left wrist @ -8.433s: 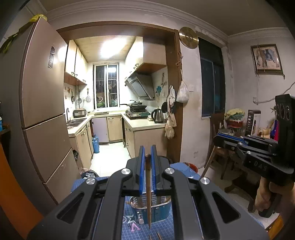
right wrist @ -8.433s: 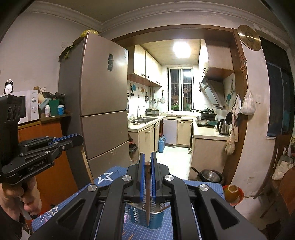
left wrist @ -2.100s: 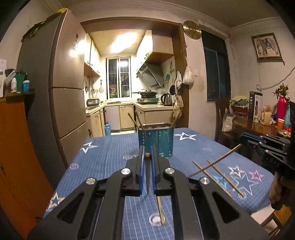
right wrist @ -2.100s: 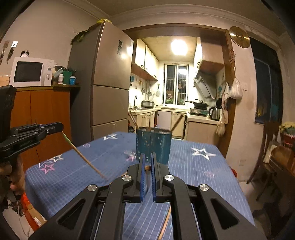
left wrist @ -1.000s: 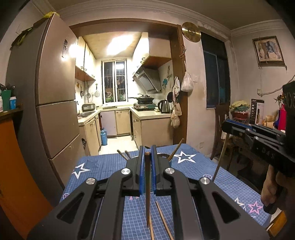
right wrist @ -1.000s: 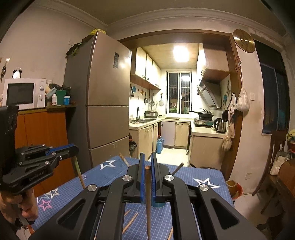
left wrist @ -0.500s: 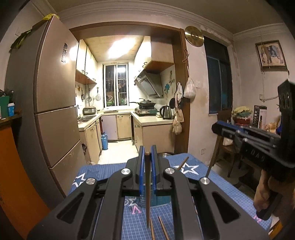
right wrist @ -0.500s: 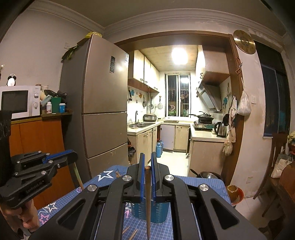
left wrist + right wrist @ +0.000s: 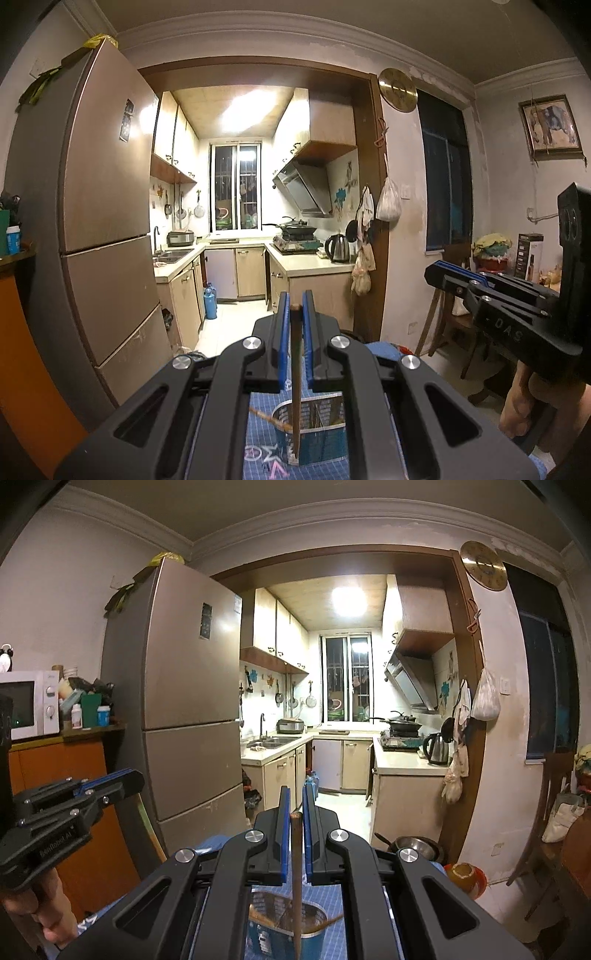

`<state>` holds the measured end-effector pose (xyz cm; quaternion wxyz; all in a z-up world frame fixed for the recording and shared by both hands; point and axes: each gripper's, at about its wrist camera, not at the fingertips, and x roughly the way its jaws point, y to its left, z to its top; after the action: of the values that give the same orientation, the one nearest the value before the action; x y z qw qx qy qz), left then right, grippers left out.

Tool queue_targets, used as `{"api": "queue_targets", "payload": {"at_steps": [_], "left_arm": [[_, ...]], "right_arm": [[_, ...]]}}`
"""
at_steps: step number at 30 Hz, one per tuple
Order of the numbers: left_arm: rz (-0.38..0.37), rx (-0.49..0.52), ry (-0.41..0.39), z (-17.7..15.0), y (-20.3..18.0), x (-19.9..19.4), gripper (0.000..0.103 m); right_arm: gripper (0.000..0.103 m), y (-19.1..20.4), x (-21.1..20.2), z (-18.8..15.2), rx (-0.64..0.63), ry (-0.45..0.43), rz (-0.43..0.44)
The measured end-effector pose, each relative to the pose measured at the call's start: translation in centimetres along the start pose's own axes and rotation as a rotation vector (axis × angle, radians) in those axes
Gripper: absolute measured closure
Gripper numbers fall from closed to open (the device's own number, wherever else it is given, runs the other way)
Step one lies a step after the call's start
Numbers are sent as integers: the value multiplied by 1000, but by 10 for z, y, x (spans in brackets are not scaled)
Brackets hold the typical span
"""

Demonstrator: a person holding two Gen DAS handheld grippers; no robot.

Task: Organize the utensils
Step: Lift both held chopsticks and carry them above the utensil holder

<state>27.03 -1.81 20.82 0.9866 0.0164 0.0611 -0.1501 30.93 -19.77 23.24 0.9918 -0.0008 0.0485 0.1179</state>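
Note:
In the left wrist view my left gripper (image 9: 294,301) is shut on a wooden chopstick (image 9: 295,380) that hangs straight down over the blue mesh utensil holder (image 9: 314,439) on the blue starred tablecloth (image 9: 262,452). My right gripper (image 9: 295,797) is likewise shut on a second chopstick (image 9: 296,886), upright above the same holder (image 9: 291,925), which has chopsticks leaning inside. Each view shows the other gripper from the side: the right one (image 9: 436,269) with a hand below it, the left one (image 9: 129,775) with its chopstick pointing down.
Beyond the table's far edge stand a tall fridge (image 9: 103,221), a kitchen doorway and counters (image 9: 310,264). A wooden chair (image 9: 546,812) and cluttered side table sit at the right; an orange cabinet (image 9: 55,775) with a microwave (image 9: 26,705) is at the left.
Both grippers have risen and moved forward with their chopsticks; the holder, seen ahead a second ago, now lies directly beneath the fingertips. Loose chopsticks on the cloth have dropped out of view.

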Motion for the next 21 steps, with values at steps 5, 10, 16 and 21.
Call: {"api": "queue_targets", "payload": {"at_steps": [5,10,16,21], "left_arm": [[-9,-13,-19,4,1,20,98],[-11,-34,-24,0,6,41,98],[-5,-41,-5,-9,9,65,98],[-3,-53,8,-15,12,76,98]], "right_arm": [[96,-1,20,13,-2,-21,8],[96,-5,42,16,-2,-24,12],[96,-11,66,3,14,2,12],[96,-20,84,-12,31,32,5]]}}
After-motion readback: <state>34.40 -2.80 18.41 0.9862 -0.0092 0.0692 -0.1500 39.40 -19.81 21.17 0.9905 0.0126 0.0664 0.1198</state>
